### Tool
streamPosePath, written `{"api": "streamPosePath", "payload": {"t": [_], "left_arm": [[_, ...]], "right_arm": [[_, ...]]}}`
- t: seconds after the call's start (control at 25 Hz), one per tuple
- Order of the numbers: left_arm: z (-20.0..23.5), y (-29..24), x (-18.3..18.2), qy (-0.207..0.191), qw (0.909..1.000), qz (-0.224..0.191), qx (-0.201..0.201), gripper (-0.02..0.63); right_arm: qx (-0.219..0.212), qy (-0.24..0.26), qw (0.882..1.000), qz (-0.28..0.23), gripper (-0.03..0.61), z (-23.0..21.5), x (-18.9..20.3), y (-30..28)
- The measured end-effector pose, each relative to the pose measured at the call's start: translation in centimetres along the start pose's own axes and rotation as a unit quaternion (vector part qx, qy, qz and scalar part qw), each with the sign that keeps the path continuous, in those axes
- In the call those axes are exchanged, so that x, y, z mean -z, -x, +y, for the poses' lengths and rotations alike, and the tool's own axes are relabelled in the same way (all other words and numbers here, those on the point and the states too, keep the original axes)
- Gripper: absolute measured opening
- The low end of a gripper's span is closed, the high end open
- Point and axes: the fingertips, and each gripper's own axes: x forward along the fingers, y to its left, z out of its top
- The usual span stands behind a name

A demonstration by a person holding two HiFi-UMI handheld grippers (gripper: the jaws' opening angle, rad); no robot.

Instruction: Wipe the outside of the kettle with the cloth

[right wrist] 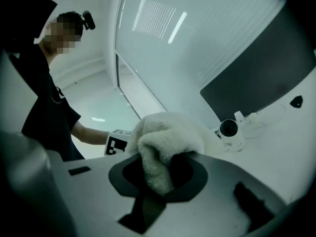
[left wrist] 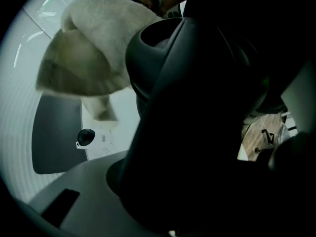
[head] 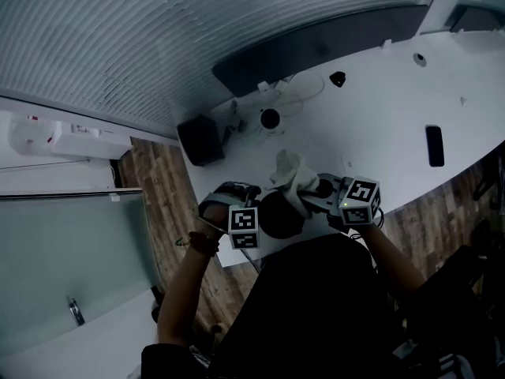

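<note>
left gripper (head: 238, 205): points down, jaws wide and clamped on the kettle body
kettle (head: 278, 216): black, between the two grippers, at the near edge of the white table (head: 387, 109); can't tell whether it rests on the table
cloth (head: 290, 177): white, fluffy, bunched against the kettle's upper side
right gripper (right wrist: 158, 177): jaws pinched together on the cloth
far side of the table: small round camera (head: 270, 118), well apart from the kettle
</note>
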Motion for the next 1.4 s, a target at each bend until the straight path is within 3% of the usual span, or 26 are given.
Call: {"api": "streamPosePath", "payload": {"t": [0.32, 0.4, 0.6, 0.72, 0.8, 0.96, 1.08, 1.16, 1.24, 1.4], "left_arm": [[0.0, -0.2, 0.0, 0.000, 1.0000, -0.006, 0.002, 0.118], [0.1, -0.3, -0.2, 0.002, 1.0000, -0.009, 0.002, 0.118], [0.2, -0.2, -0.2, 0.005, 0.9998, -0.018, 0.003, 0.118], [0.1, -0.2, 0.1, 0.009, 0.9998, -0.017, 0.006, 0.117], [-0.1, 0.2, -0.2, 0.010, 0.9997, -0.012, 0.018, 0.117], [0.1, -0.3, -0.2, 0.008, 0.9999, -0.011, 0.010, 0.117], [0.2, -0.4, -0.3, 0.013, 0.9998, -0.016, 0.008, 0.117], [-0.1, -0.4, -0.2, 0.021, 0.9995, -0.017, 0.014, 0.117], [-0.7, 0.0, 0.3, 0.035, 0.9989, -0.013, 0.030, 0.114], [-2.0, 0.5, 0.5, 0.078, 0.9957, -0.020, 0.045, 0.109]], "right_arm": [[0.043, 0.011, 0.993, 0.113, 0.063, -4.8, 4.4, -3.6], [0.069, 0.020, 0.984, 0.165, 0.063, -6.9, 6.5, -3.3], [0.128, -0.026, 0.956, 0.263, 0.063, -10.4, 14.2, -1.2], [0.164, 0.002, 0.935, 0.316, 0.063, -10.9, 17.6, -0.1], [0.186, 0.005, 0.939, 0.289, 0.063, -11.0, 17.3, 0.6], [0.230, -0.001, 0.962, 0.147, 0.064, -10.6, 11.0, 2.6], [0.187, 0.015, 0.979, 0.085, 0.063, -6.5, 5.4, 3.1], [0.126, 0.032, 0.988, 0.079, 0.063, -2.8, 3.2, 2.0], [0.083, 0.044, 0.991, 0.100, 0.064, -0.4, 3.0, 0.3], [0.106, 0.032, 0.984, 0.136, 0.063, -1.4, 5.1, -1.1]]}}
